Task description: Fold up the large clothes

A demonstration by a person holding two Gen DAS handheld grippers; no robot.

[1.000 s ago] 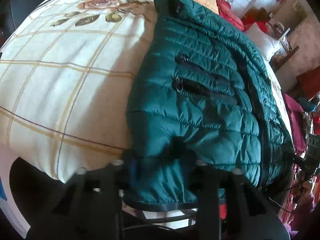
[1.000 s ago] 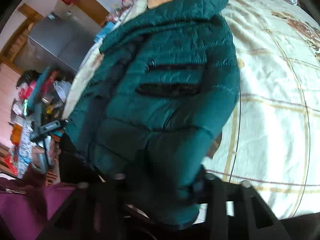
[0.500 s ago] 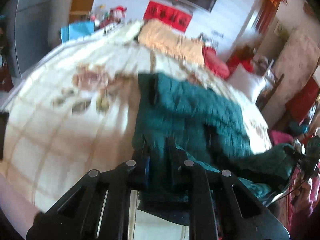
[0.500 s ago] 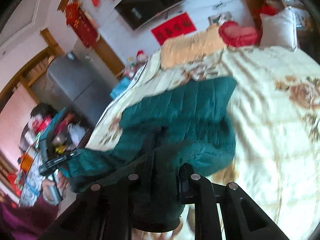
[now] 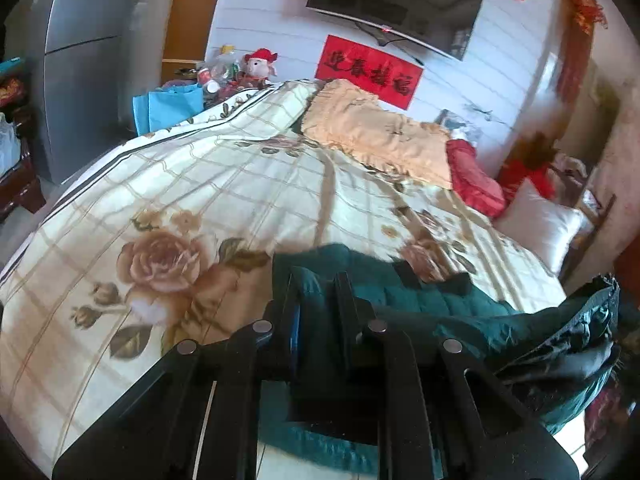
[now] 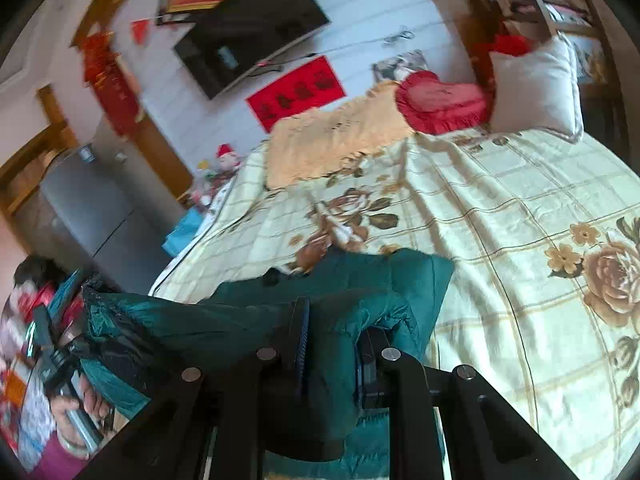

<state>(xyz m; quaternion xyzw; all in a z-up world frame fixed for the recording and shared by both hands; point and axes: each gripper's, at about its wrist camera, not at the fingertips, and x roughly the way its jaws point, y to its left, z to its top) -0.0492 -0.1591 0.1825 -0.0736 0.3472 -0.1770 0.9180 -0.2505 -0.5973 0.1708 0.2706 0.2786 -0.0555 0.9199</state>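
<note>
Left wrist view shows my left claw (image 5: 316, 296) clamped on the green jacket's (image 5: 432, 304) hem, my right claw (image 6: 332, 328) likewise pinching its other corner, the jacket lifted and bunched over the near edge of the floral bed (image 5: 200, 200).

- Bed (image 5: 248, 184) with cream floral checked cover.
- Teal jacket (image 5: 424, 296) at 6 o'clock.
- Peach blanket (image 5: 372, 136), red cushion (image 5: 472, 184), white pillow (image 5: 540, 228) from 12 to 3 o'clock.
</note>
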